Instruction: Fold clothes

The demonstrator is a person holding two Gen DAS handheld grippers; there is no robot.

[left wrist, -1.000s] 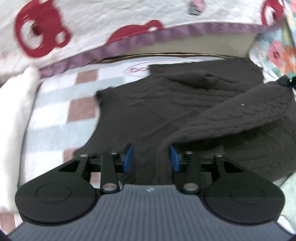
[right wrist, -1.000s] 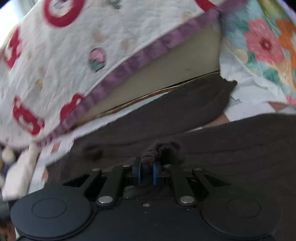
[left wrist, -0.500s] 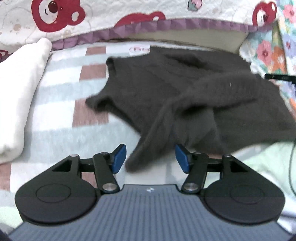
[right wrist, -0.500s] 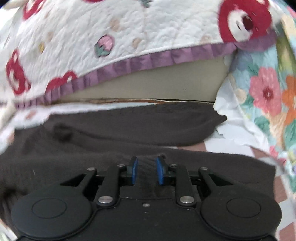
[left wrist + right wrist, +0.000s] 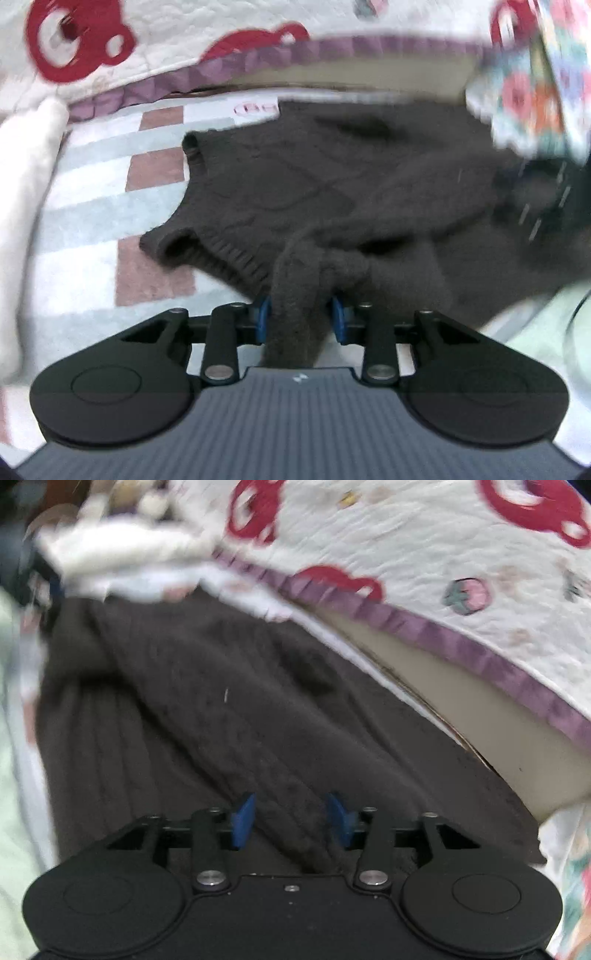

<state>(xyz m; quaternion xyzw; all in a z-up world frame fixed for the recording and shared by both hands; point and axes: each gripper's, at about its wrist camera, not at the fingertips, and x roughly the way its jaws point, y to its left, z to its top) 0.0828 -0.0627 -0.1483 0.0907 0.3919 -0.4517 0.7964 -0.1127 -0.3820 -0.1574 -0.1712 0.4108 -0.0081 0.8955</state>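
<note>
- On the checked blanket [image 5: 92,206] in front of me lies the dark brown knitted sweater [image 5: 332,184], spread from about 10 o'clock round to 3 o'clock of my left wrist view, its ribbed cuff curled open at 9 o'clock.
- My left gripper [image 5: 301,319] was standing wider half a second ago with loose knit only drifting between the blue pads; now its jaws are closing on a bunched strand of the sweater, probably a sleeve, that runs straight down between them at 6 o'clock. The left pad touches the wool; a sliver of gap shows beside the right pad, so I would not call it clenched yet.
- My right gripper [image 5: 291,819] was pinching a tuft of the sweater a second ago. Its jaws are now opening, and the cable-knit lies flat beneath and between the pads with nothing pressed: released.
- I read this as one fold laid down on the right and the left taking the next piece to carry over.
- No container shows in either view. A white quilt [image 5: 443,554] with red bears hangs at 12 o'clock and a floral cloth [image 5: 532,92] sits at 2 o'clock.
</note>
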